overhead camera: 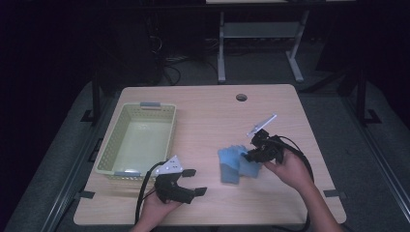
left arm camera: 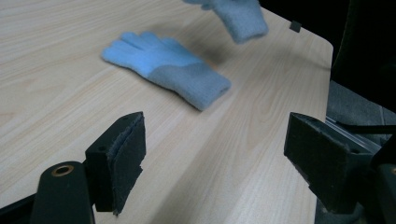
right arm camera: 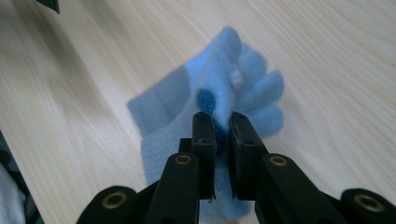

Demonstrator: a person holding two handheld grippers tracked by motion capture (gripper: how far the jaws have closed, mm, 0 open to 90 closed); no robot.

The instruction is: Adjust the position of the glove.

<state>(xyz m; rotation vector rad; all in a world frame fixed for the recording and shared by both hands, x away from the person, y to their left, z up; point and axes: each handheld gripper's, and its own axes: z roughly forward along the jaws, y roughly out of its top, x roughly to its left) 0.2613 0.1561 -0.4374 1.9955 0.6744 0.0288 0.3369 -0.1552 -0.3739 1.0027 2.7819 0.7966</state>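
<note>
Right gripper clamped on lifted glove; left gripper open above tabletop, near second glove.

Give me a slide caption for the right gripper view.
Right gripper, jaws shut on a blue glove, lifting it above the wooden table.
</note>
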